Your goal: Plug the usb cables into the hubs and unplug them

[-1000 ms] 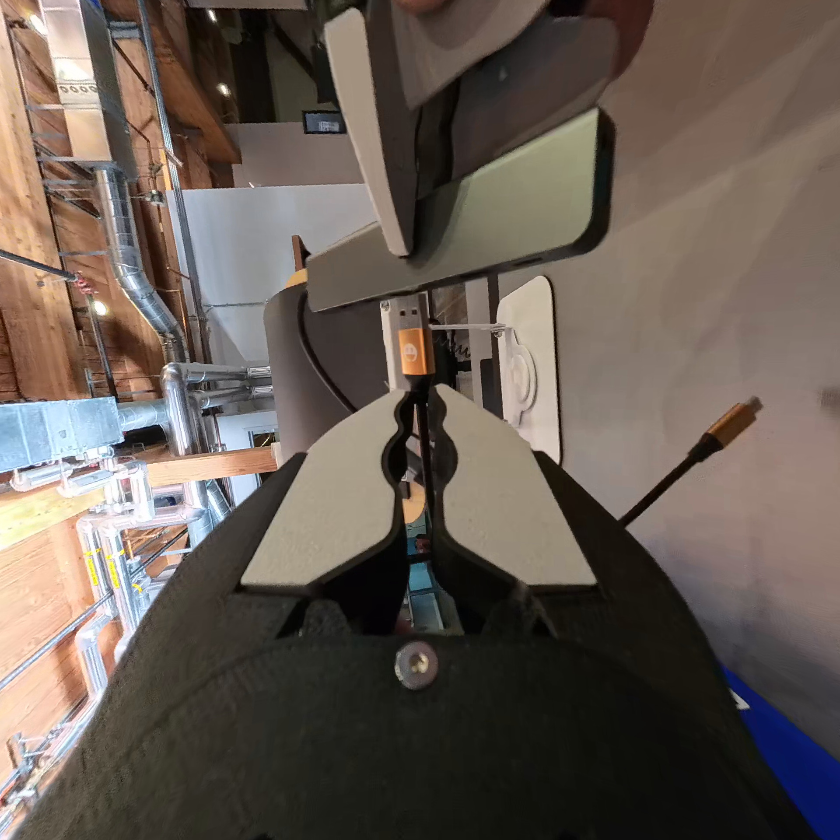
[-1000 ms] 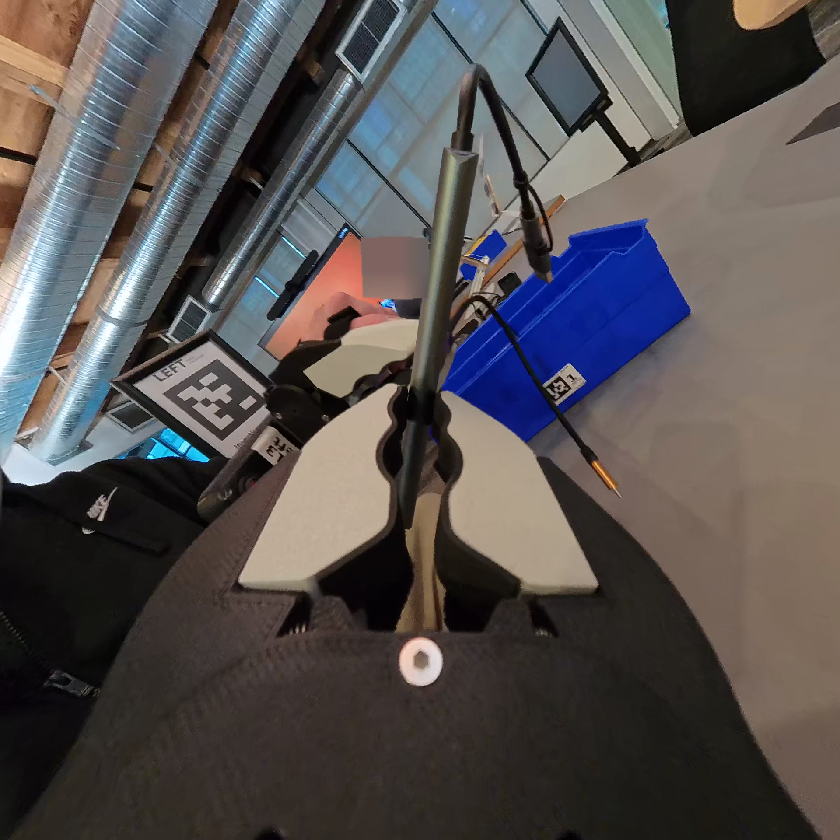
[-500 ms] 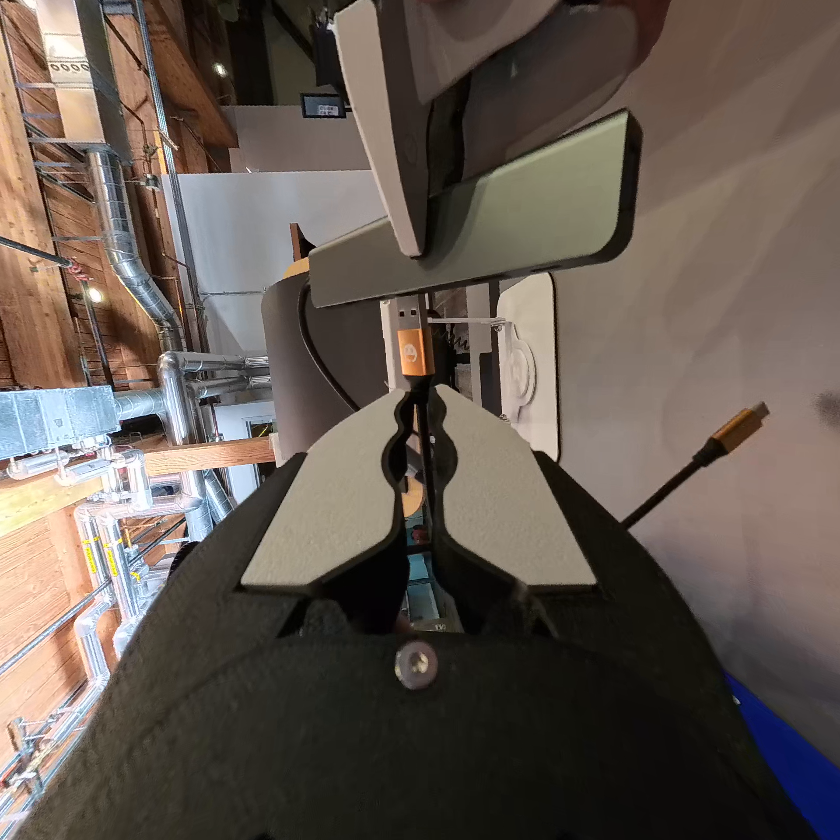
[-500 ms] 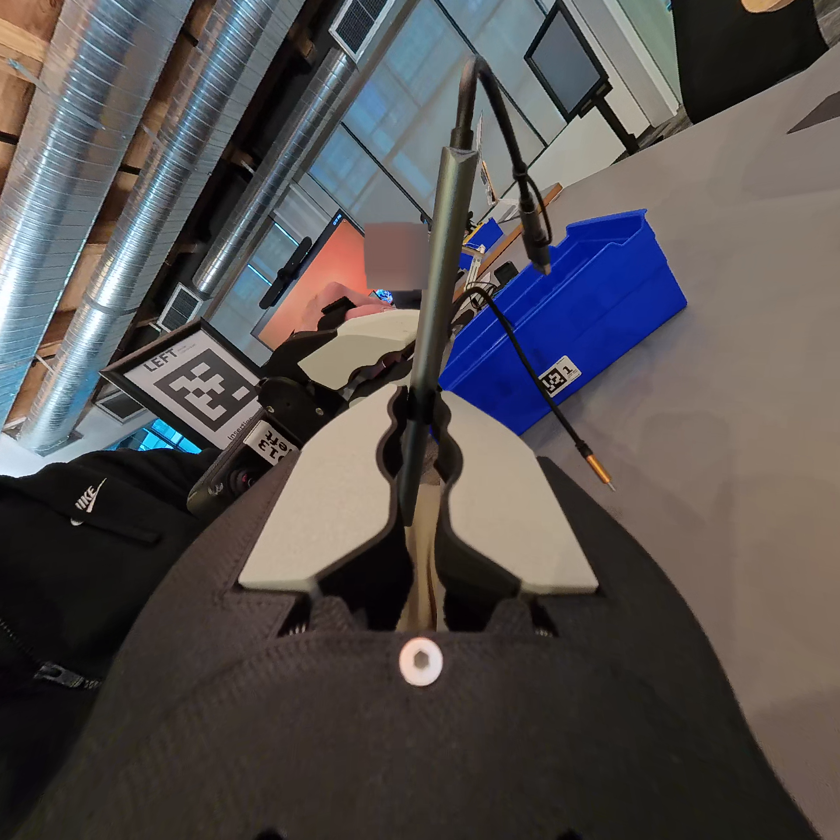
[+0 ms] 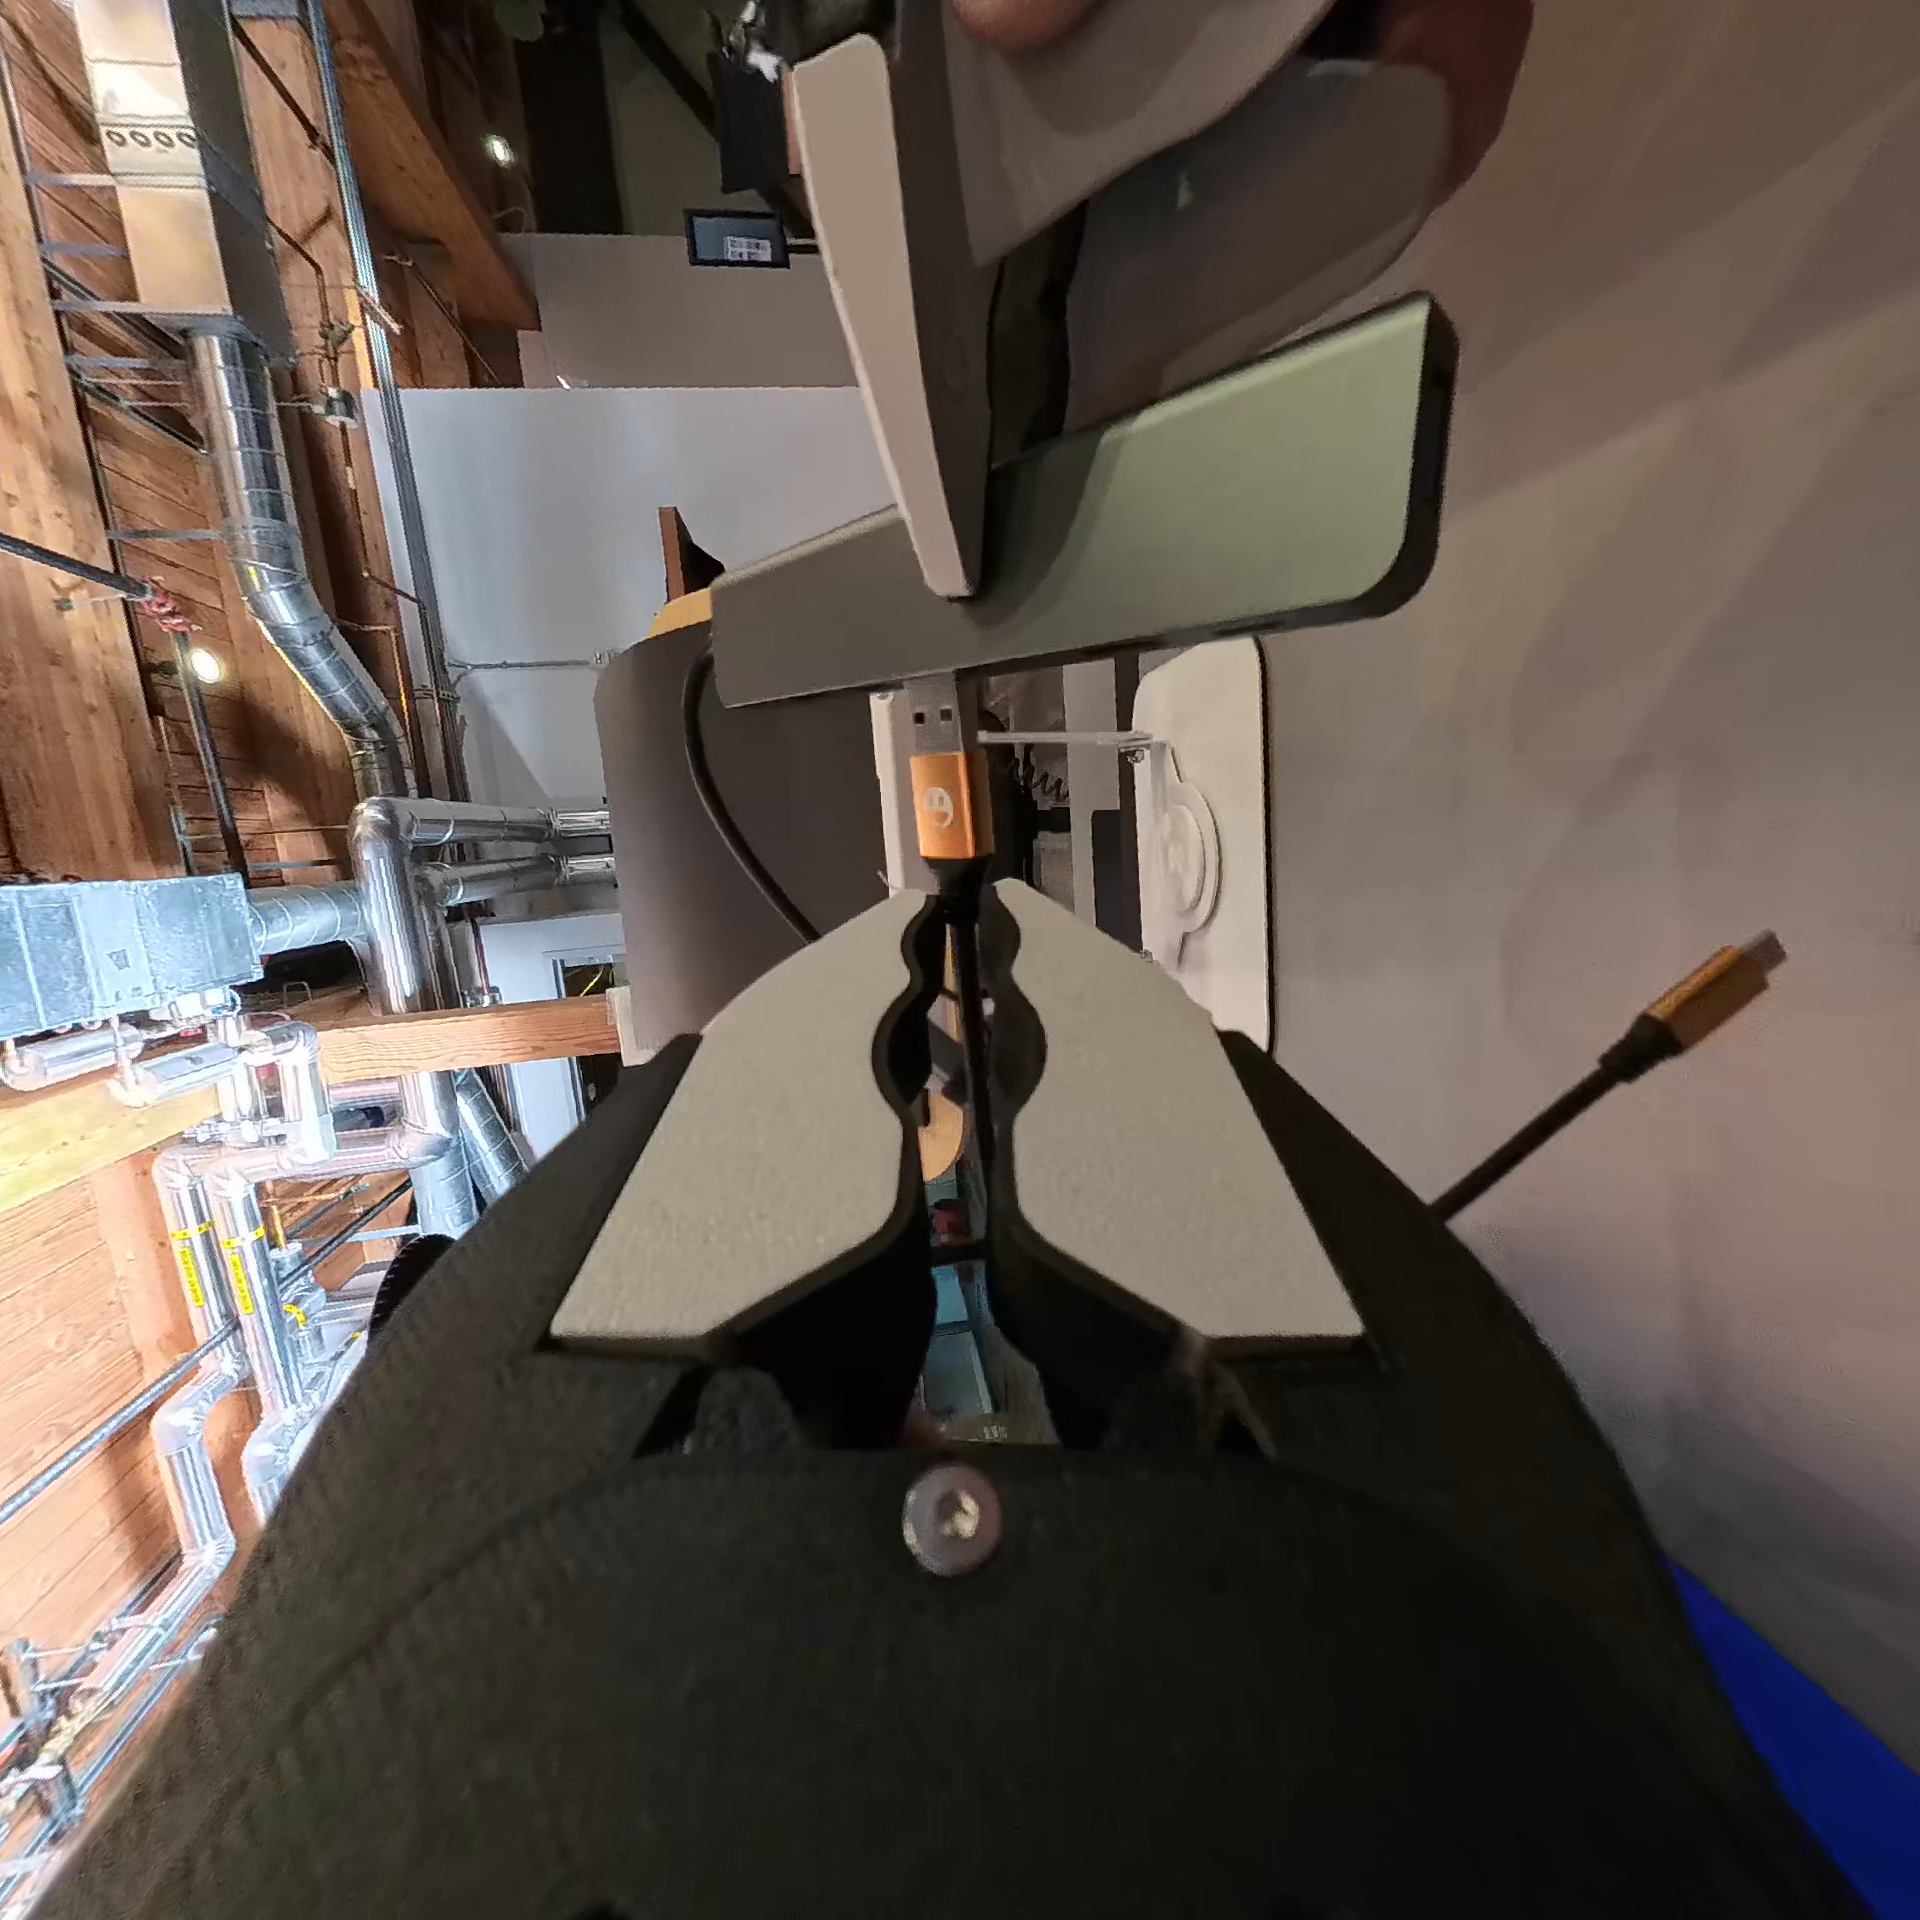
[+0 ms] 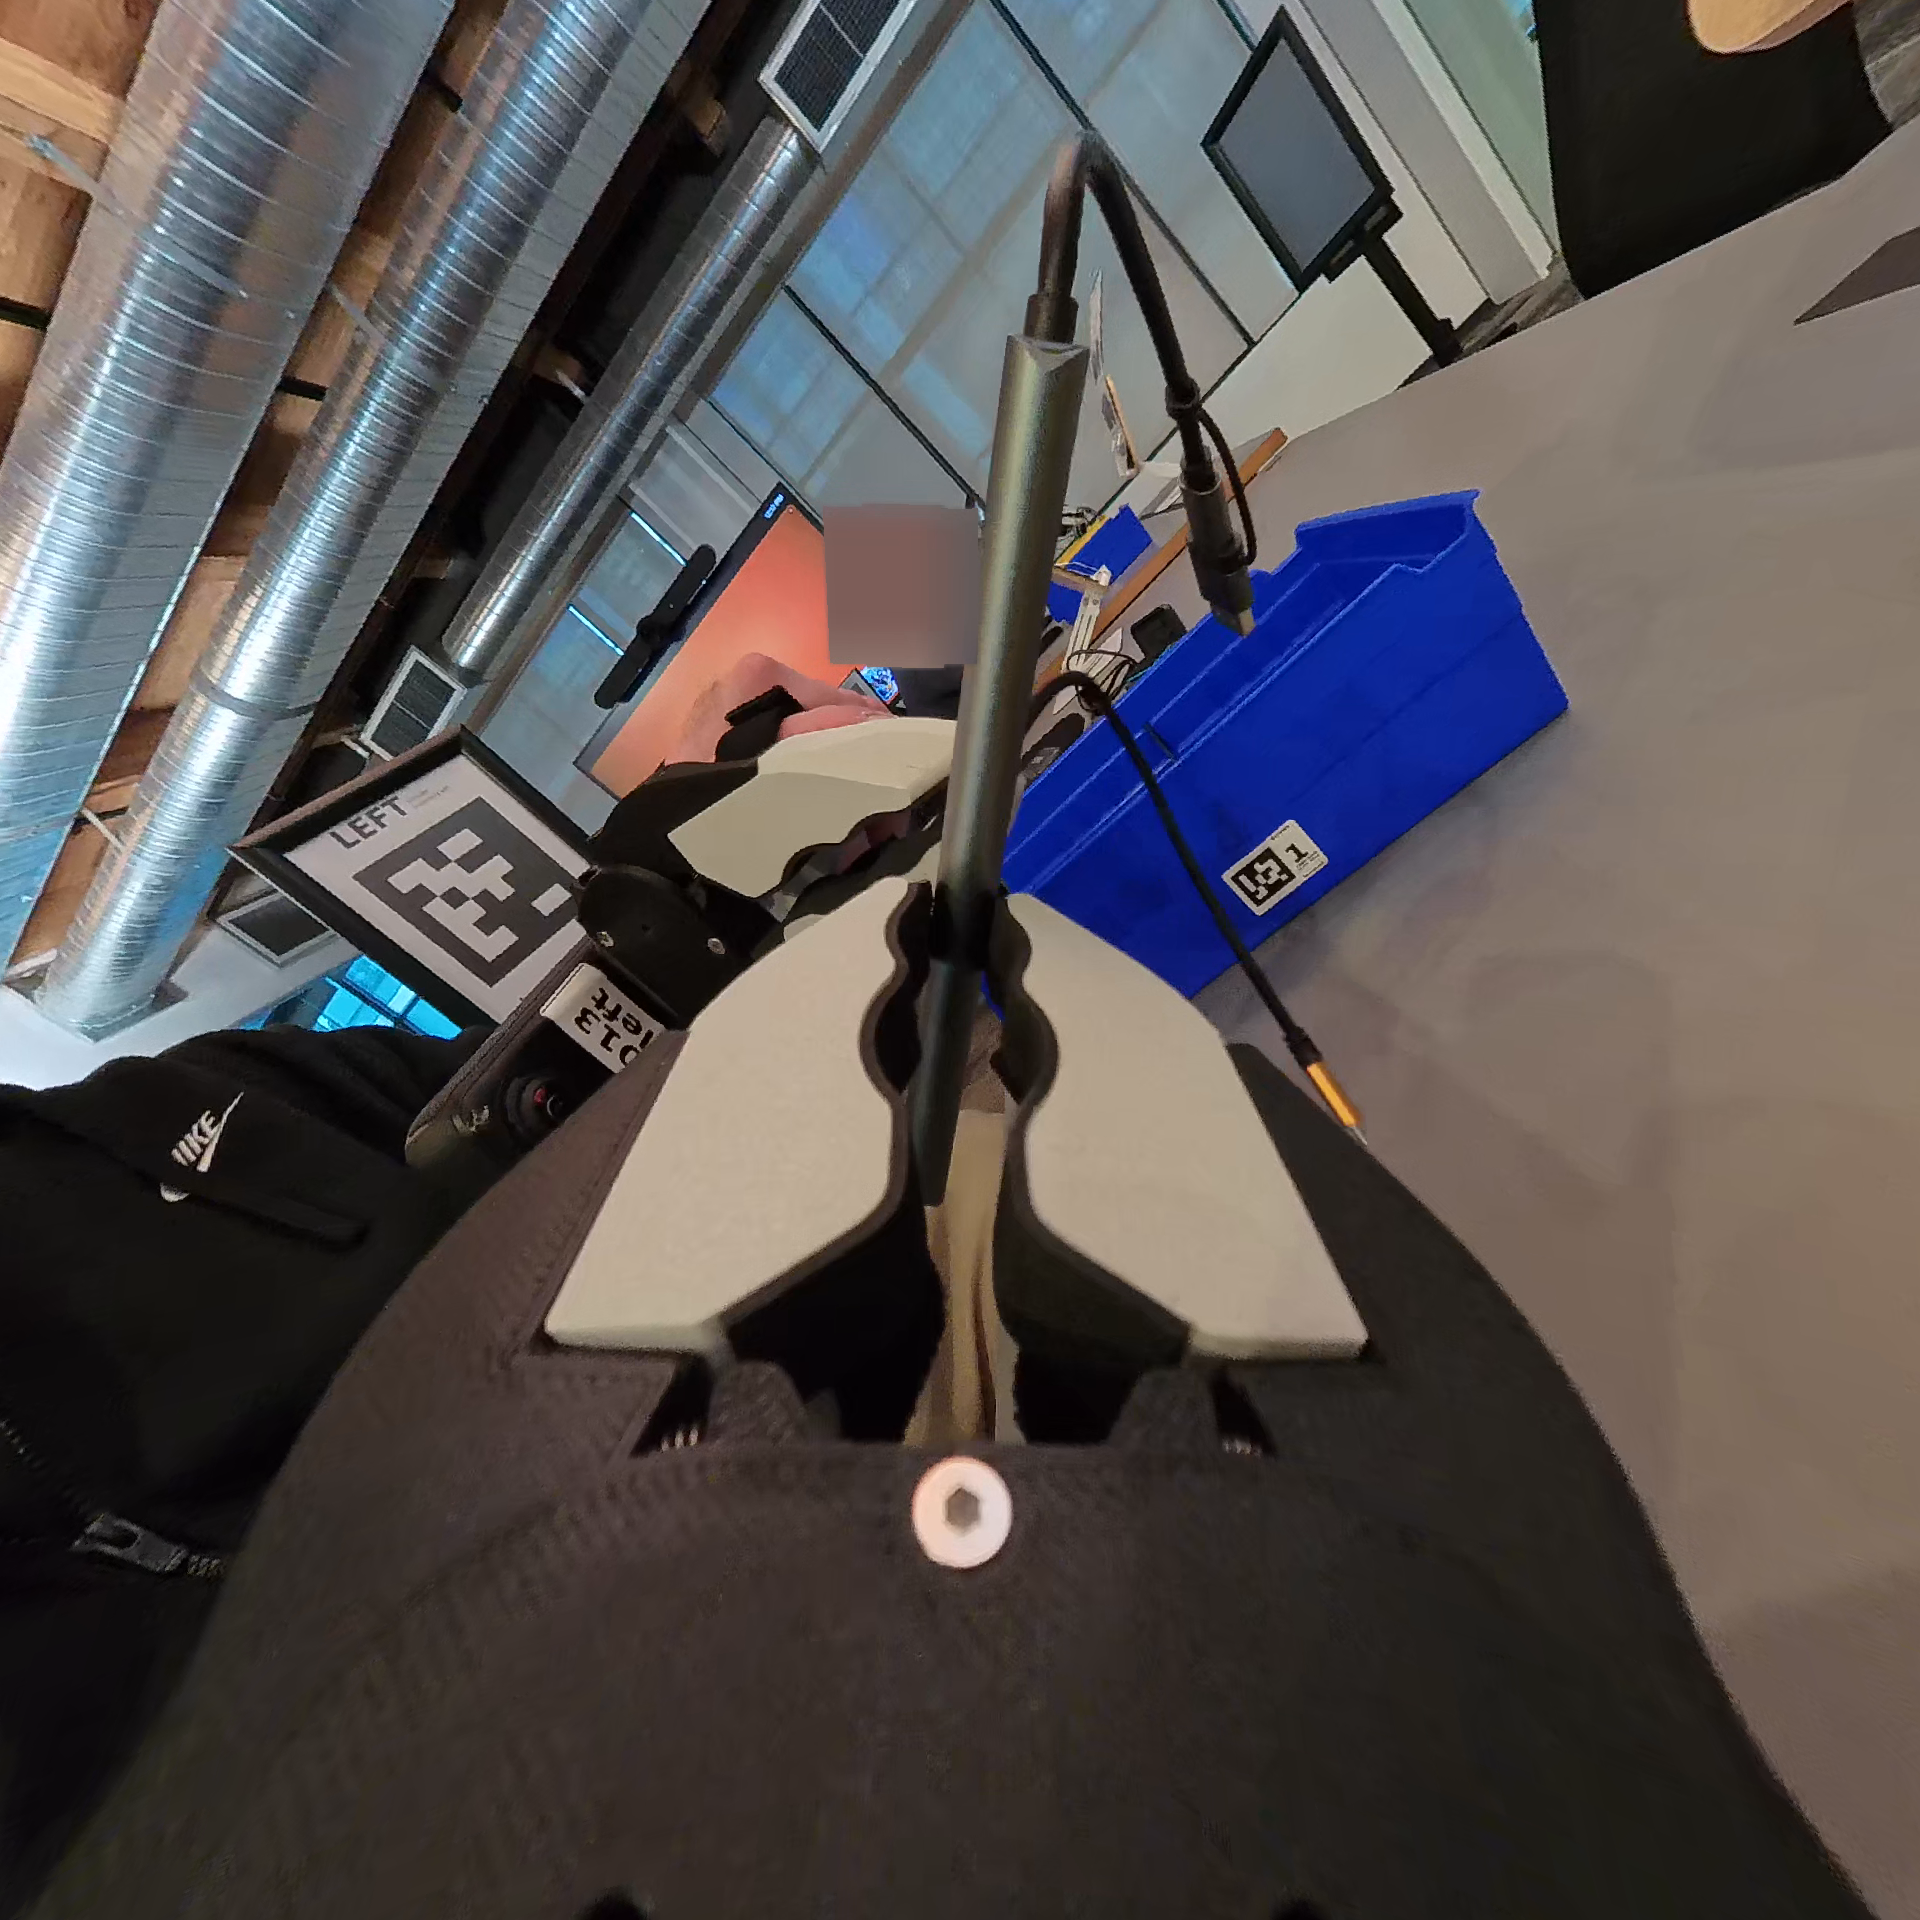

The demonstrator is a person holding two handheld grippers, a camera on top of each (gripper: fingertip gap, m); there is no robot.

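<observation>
Orange USB plug [image 5: 948, 805] (logo-marked) pinched by left fingers [image 5: 831, 997], right fingers [image 6: 821, 997] clamping hub [image 6: 987, 665].

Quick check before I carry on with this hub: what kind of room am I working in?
Probably an industrial-style office or lab: exposed silver ducts under timber ceiling boards, wall screens, and a grey worktable with a blue parts bin.

- Setting: an industrial-style open office or lab.
- Ceiling: exposed silver spiral air ducts [image 6: 343, 343] against bare timber boards [image 5: 73, 644].
- Far side: large glazed windows [image 6: 935, 260] and a black monitor on a stand [image 6: 1299, 166].
- Work surface: grey table [image 6: 1662, 935] carrying a blue plastic parts bin [image 6: 1351, 748].
</observation>
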